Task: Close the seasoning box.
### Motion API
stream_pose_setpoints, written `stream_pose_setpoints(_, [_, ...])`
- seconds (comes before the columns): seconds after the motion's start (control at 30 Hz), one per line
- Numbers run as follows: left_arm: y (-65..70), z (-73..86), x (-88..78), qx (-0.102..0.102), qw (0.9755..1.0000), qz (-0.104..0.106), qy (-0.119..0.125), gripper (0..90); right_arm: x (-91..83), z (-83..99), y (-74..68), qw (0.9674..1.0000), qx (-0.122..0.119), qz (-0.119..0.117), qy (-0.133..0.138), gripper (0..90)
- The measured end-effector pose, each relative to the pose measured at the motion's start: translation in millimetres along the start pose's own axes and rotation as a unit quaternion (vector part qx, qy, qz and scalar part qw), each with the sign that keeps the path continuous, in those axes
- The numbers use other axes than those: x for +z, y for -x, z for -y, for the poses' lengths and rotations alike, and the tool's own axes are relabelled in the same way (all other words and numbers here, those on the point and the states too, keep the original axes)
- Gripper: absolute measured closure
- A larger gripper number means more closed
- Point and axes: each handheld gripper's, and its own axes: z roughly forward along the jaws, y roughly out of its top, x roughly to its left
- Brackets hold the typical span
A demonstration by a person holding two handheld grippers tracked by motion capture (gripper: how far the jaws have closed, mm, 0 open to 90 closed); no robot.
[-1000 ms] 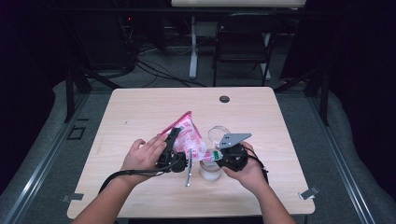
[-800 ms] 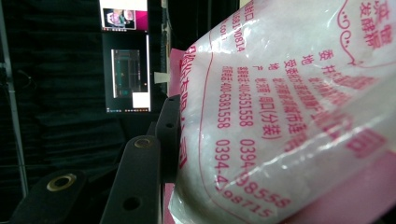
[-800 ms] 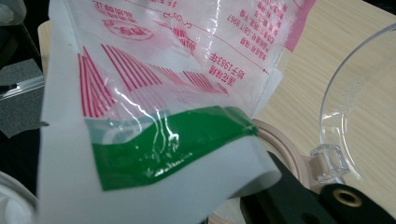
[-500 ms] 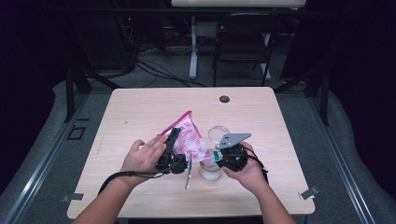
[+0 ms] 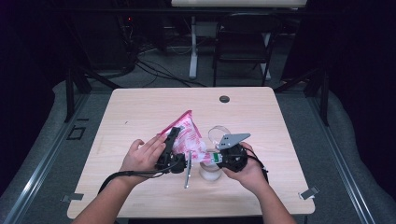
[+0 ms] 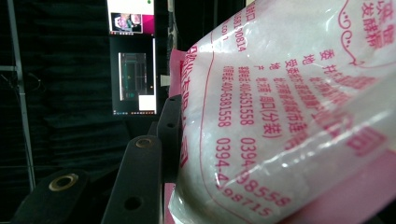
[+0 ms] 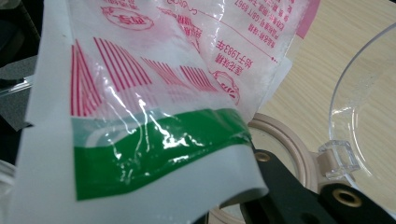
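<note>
Pink-and-white printed plastic forms the bag [image 5: 187, 135] that is held between the two hand-held grippers near the front middle of the wooden surface [image 5: 140, 107]. In the high view, the left hand-held gripper [image 5: 173, 140] is seen lying along the bag's left edge, gripped by the left hand [image 5: 142, 156], while the right hand-held gripper [image 5: 215, 158], topped by its grey three-cornered plate, is held by the right hand [image 5: 247, 170] at the bag's lower right corner. In the left gripper view the bag [image 6: 289, 116] is pressed against the inner face of a black jaw, so the left hand-held gripper is closed on the bag at a moderate width, with red printed characters and numbers running across the crinkled film. In the right gripper view the bag's lower end [image 7: 154, 116], marked with red stripes and a green band, is pinched at the jaws, which are drawn fully together on the thin film; one black jaw is visible beneath the green band. A clear plastic lid [image 5: 218, 134] is seen lying on the surface just behind the right hand-held gripper, and its curved rim [image 7: 364, 107] appears at the right of the right gripper view. A round beige-rimmed container [image 5: 210, 171] stands directly below the bag's held corner, and its rim [image 7: 285, 140] is seen just under the green band. A slim metal utensil [image 5: 187, 170] lies on the surface just left of the container. A small dark round disc [image 5: 224, 99] is set into the far part of the surface, well apart from the bag.
</note>
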Motion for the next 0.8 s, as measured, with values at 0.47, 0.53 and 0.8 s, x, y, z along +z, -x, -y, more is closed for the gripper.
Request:
stream_pose_setpoints(0.47, [0.4, -1.2, 2.5, -0.004, 1.0000, 0.001, -0.001, 65.0, -2.6, 0.0, 0.7, 1.0000, 0.002, -0.008, 0.002, 90.0])
stream_pose_setpoints(0.53, [0.8, -1.0, 3.6, -0.006, 1.0000, -0.001, 0.005, 65.0, -2.6, -0.1, 0.7, 1.0000, 0.001, -0.009, 0.002, 90.0])
stream_pose_setpoints(0.8, [-0.6, -1.7, 2.1, -0.003, 1.0000, -0.001, 0.000, 65.4, -2.7, -0.3, 0.4, 1.0000, 0.005, -0.006, 0.006, 90.0])
